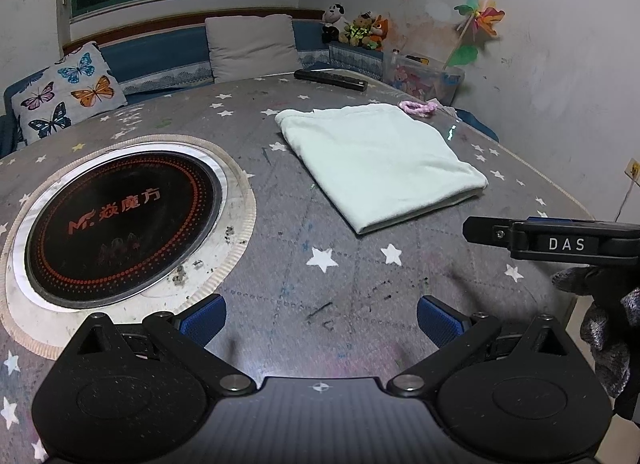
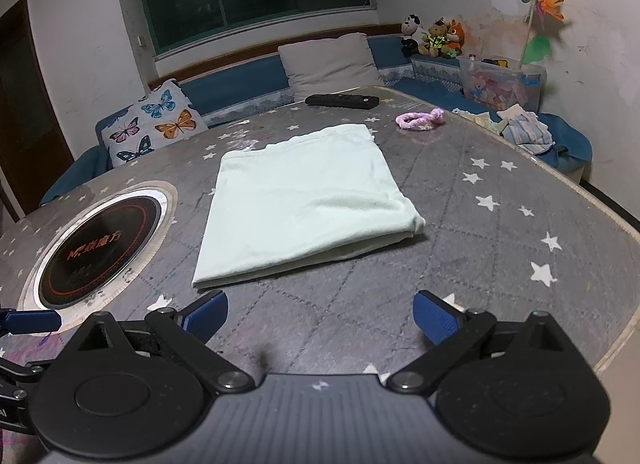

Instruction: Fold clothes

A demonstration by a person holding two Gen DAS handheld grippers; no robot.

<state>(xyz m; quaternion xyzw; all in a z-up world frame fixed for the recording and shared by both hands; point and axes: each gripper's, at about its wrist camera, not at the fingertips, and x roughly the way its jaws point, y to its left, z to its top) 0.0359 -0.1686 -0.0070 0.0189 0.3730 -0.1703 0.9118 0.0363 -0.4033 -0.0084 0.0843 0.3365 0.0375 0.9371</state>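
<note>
Pale green cloth lies folded flat on the grey star-patterned table, ahead of both grippers.

Its long axis runs from the near edge toward the far sofa, leaning a little to the right in the right wrist view; the thick folded edge faces the near right. Left gripper and right gripper both have their blue fingers spread wide, holding nothing, above bare table. Only the left view shows the right gripper from the side with a gloved hand. Only the right view shows small clothes heaped past the table. A clear plastic box holds colourful toys. The round black cooktop sits left of the cloth.
</note>
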